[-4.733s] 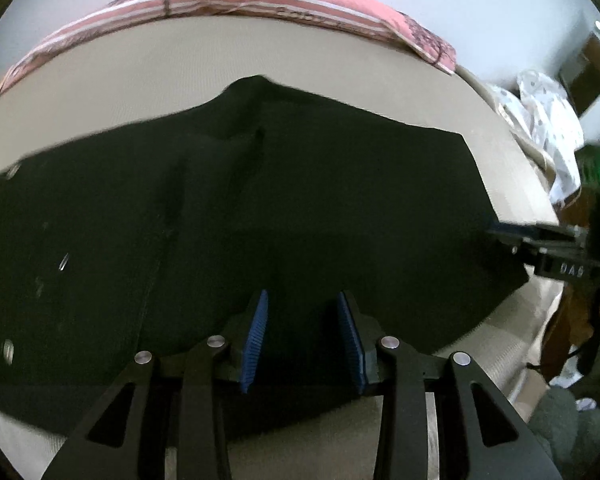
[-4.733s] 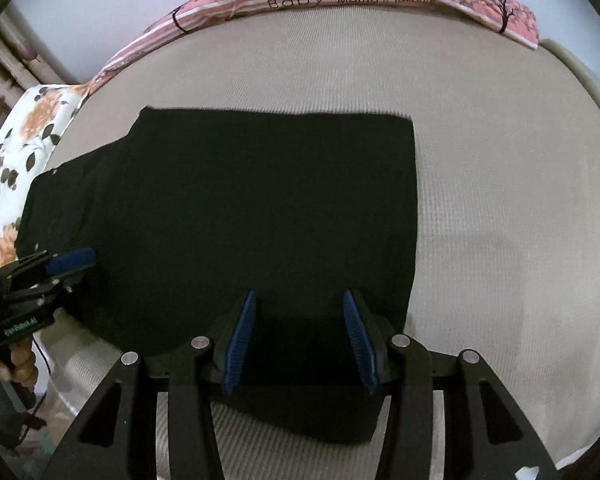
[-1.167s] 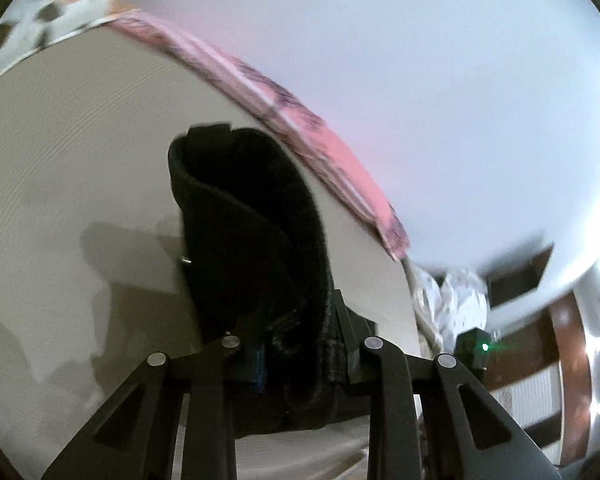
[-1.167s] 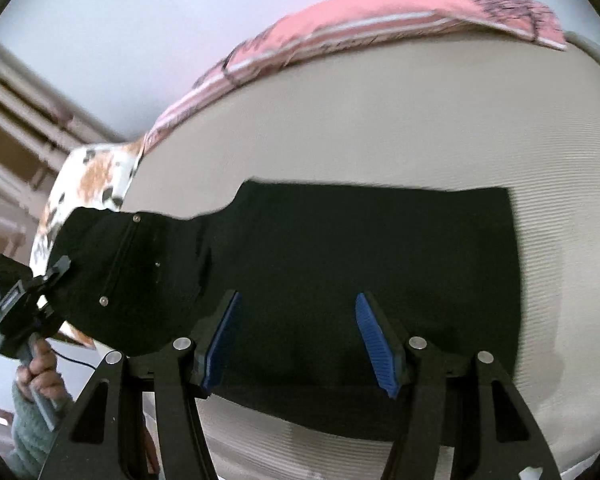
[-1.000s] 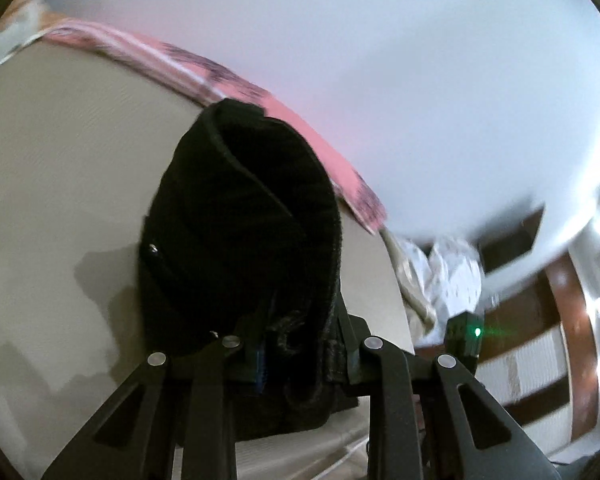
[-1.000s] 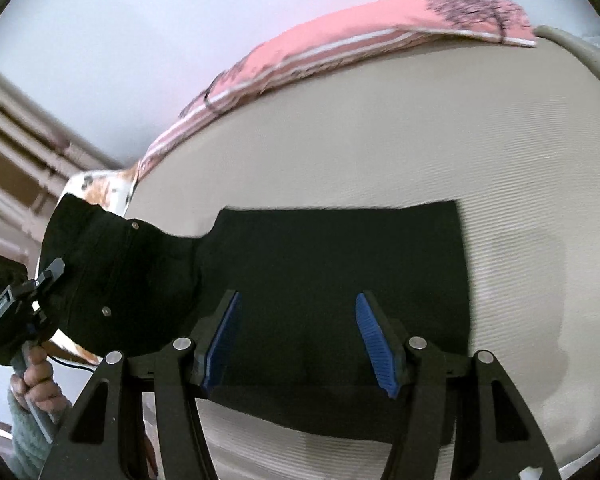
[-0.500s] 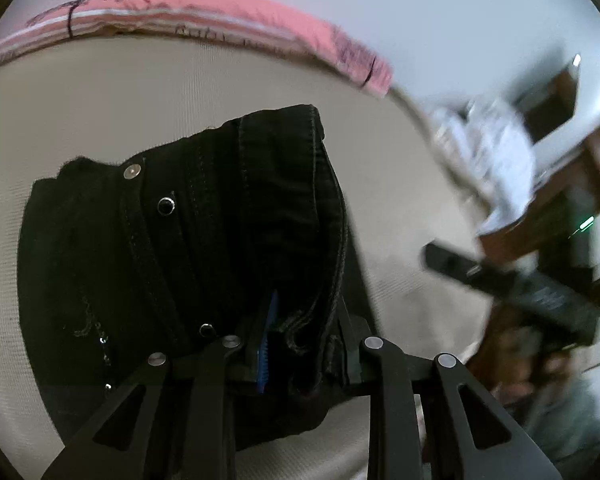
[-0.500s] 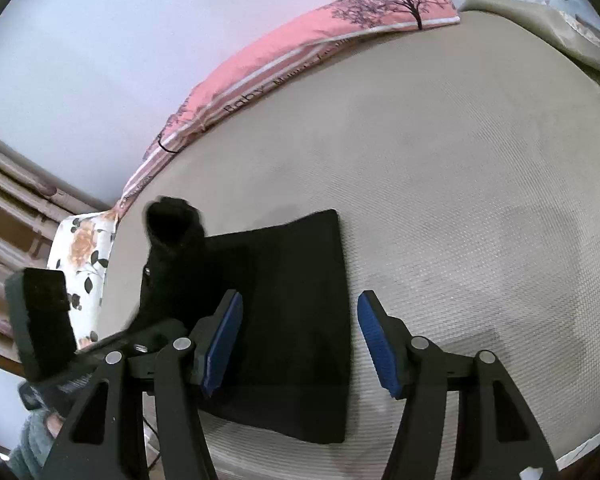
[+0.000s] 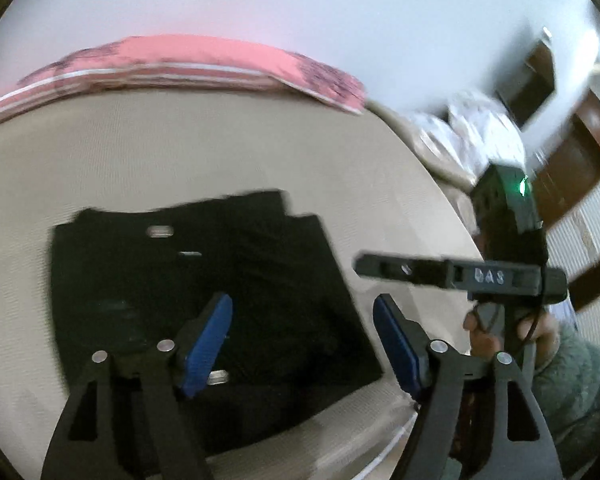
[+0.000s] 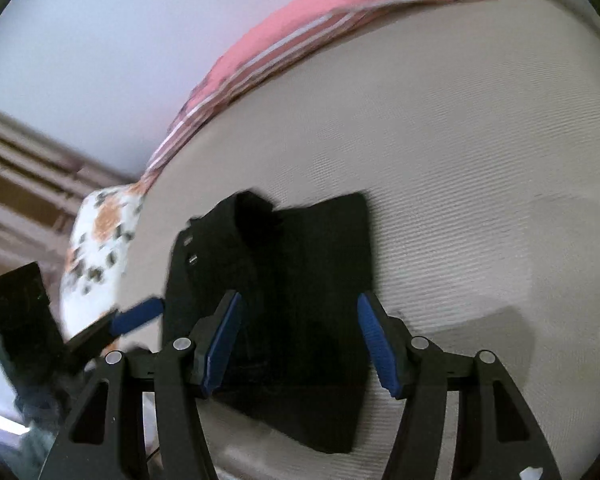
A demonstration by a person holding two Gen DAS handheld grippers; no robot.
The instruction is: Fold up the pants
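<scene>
Black pants [image 9: 204,292] free, left claw [image 9: 302,338] opening

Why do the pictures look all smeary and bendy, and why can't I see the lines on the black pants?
Left wrist view: motion smears the pink pillow and the right gripper; the fisheye lens bends the bed into a dome. Right wrist view: the pants are so dark that their folds melt together, their edges are smeared, and a soft grey shadow lies on the bed beside them.
</scene>
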